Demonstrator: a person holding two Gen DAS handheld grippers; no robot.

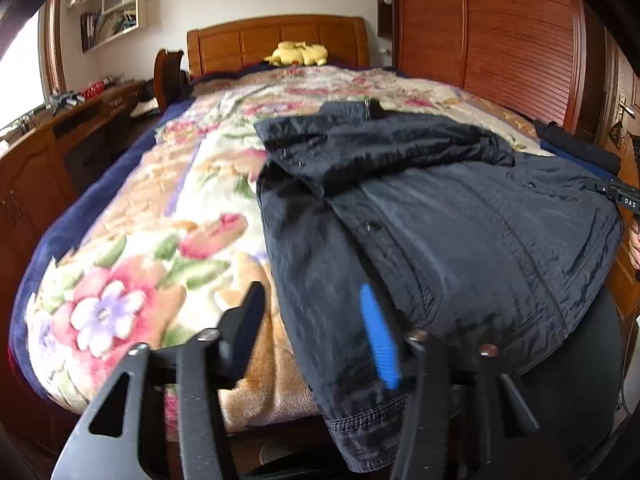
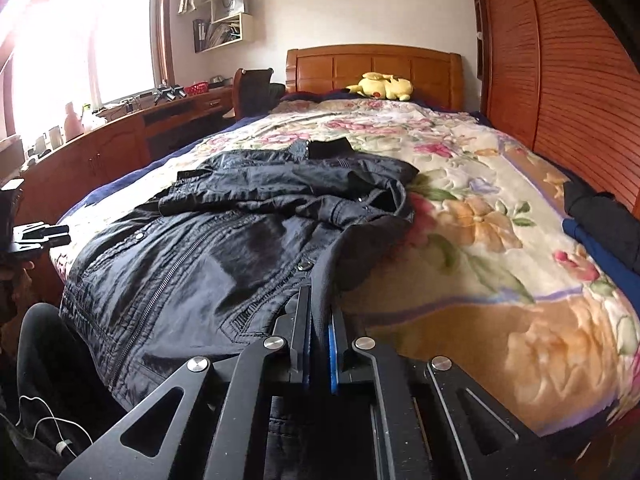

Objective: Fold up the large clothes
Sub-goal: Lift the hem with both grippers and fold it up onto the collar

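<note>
A dark navy jacket (image 1: 460, 232) lies spread on the flowered bedspread (image 1: 160, 240), its sleeves folded across the chest. In the left wrist view my left gripper (image 1: 316, 320) stands open at the jacket's near left edge; the blue-padded finger (image 1: 378, 336) rests over the fabric and the other finger (image 1: 248, 320) is over the bedspread. In the right wrist view my right gripper (image 2: 320, 320) is shut on the jacket's (image 2: 208, 248) right front edge near the hem. The left gripper (image 2: 40, 236) shows at the far left there.
A yellow plush toy (image 2: 382, 86) lies by the wooden headboard (image 2: 372, 66). Dark folded clothes (image 2: 600, 220) sit at the bed's right edge beside the slatted wardrobe (image 2: 560, 80). A wooden desk (image 2: 120, 132) with small items runs along the left under the window.
</note>
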